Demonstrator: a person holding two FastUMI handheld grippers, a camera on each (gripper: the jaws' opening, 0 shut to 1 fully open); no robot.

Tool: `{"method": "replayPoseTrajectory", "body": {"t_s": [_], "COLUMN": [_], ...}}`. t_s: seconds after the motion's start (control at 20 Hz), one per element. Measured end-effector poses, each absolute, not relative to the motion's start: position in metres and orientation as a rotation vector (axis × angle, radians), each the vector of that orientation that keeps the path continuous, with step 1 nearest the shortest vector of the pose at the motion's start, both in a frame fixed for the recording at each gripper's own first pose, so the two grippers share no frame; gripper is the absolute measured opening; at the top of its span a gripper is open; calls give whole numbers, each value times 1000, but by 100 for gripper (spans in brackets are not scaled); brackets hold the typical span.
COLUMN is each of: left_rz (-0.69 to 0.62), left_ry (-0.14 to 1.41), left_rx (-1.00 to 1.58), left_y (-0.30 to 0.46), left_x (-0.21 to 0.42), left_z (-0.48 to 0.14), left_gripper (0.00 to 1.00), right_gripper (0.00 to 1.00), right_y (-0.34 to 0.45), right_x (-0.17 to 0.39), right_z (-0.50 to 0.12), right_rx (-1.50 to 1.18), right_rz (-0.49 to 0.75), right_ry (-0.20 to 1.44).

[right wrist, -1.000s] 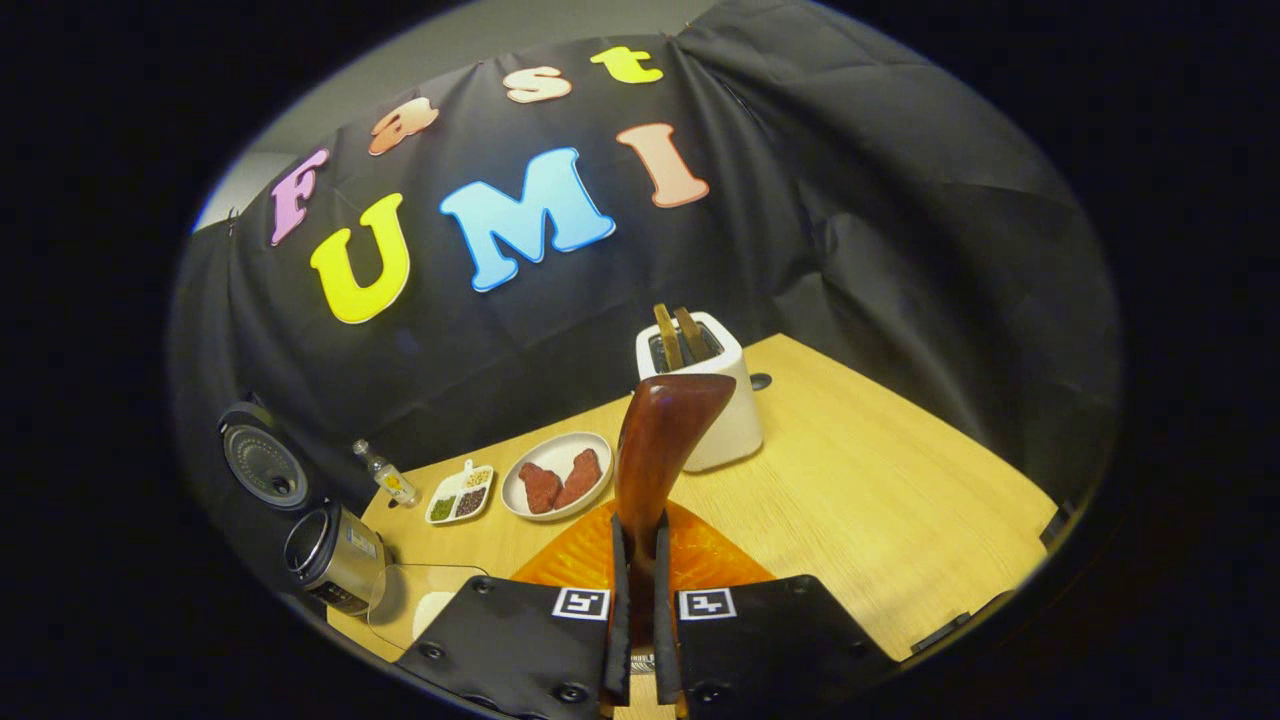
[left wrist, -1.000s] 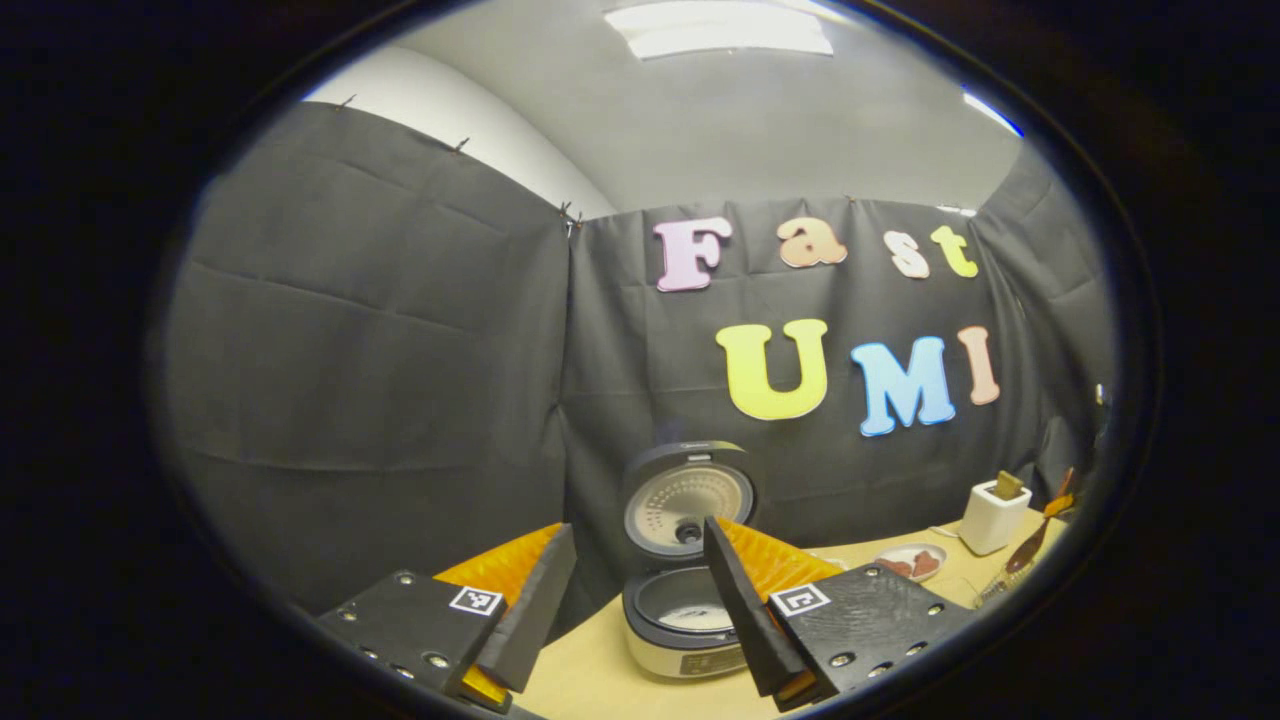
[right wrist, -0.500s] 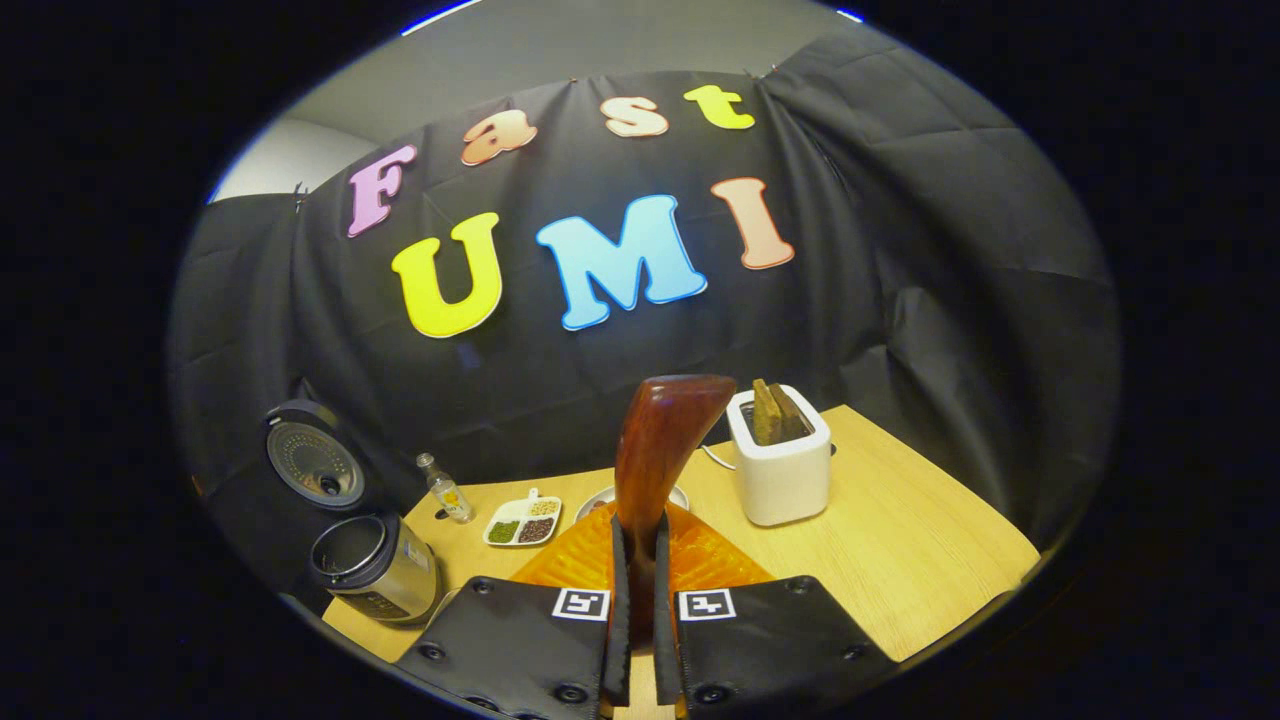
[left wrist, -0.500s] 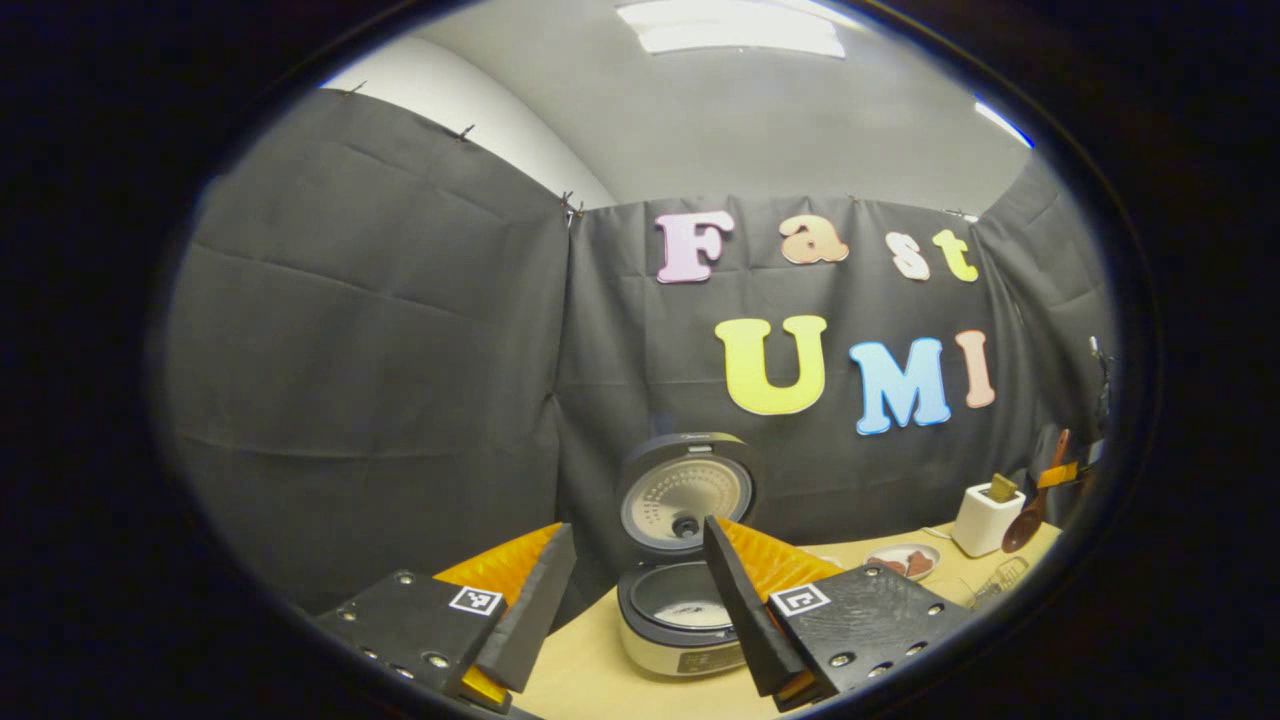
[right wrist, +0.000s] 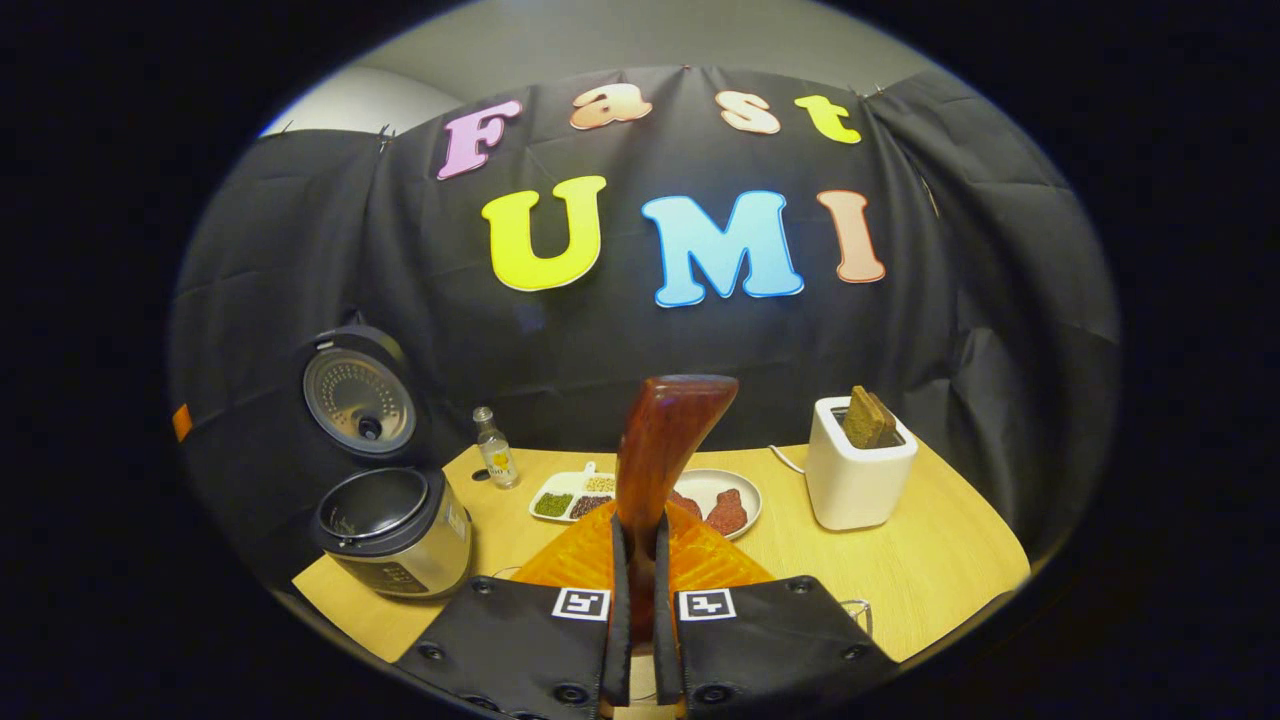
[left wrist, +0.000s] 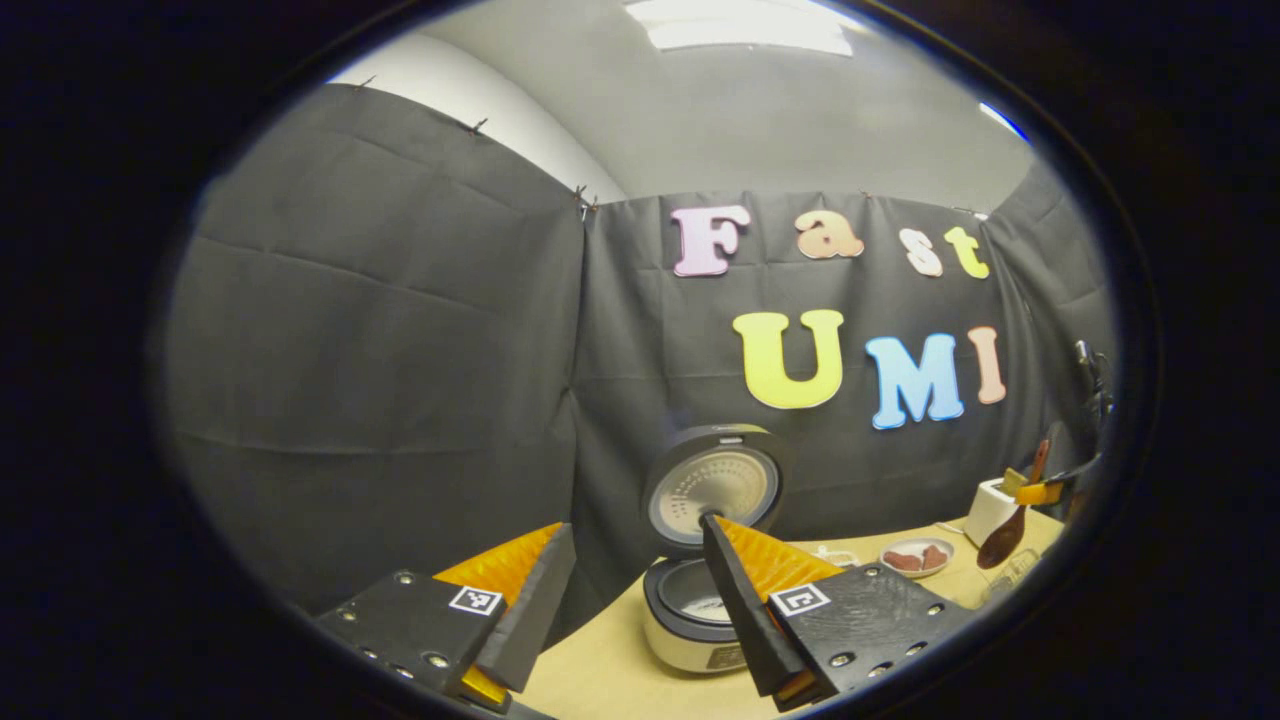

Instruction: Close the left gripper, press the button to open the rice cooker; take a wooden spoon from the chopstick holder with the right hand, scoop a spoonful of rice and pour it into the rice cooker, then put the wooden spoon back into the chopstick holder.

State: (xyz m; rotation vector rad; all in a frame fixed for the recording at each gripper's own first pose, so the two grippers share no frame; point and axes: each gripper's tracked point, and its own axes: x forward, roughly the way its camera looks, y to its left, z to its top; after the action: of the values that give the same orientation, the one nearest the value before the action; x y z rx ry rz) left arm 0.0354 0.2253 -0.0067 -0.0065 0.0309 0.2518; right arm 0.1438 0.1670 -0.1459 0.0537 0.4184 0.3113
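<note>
Right hand-held gripper (right wrist: 640,600): fingers pinch the handle of the wooden spoon (right wrist: 660,450), its bowl upright above the desk (right wrist: 930,570).
Left hand-held gripper (left wrist: 635,600): fingers spread wide, holding nothing.
Rice cooker (right wrist: 395,530): lid raised, at the desk's left edge.
Nearby: toaster (right wrist: 855,475), plate (right wrist: 735,490).

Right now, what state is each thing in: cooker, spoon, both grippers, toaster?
rice cooker: lid up, pot open.
wooden spoon: clamped in the right gripper, bowl end up, off the table.
left gripper: fingers apart, holding nothing.
toaster: upright, bread in its slot.
plate: flat on the table, two reddish pieces on it.
small bottle: standing, capped.
</note>
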Motion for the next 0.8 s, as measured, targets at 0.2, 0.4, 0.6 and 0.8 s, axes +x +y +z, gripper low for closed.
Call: {"method": "replayPoseTrajectory", "body": {"t_s": [0.2, 0.4, 0.6, 0.8], "left_rz": [261, 256, 246, 244], "left_ry": [45, 66, 80, 93], "left_rx": [-6, -6, -10, -11], "left_y": [240, 250, 257, 262], "left_x": [36, 44, 54, 61], "left_z": [-16, -28, -40, -48], "left_gripper": [80, 80, 80, 84], "right_gripper": [11, 11, 11, 11], "right_y": [186, 196, 202, 206], "right_x": [138, 135, 136, 137], "right_z": [-170, -198, -234, -256], "right_rx": [-32, -178, -295, -384], "right_rz": [318, 275, 233, 207], "right_ry": [438, 429, 442, 441]}}
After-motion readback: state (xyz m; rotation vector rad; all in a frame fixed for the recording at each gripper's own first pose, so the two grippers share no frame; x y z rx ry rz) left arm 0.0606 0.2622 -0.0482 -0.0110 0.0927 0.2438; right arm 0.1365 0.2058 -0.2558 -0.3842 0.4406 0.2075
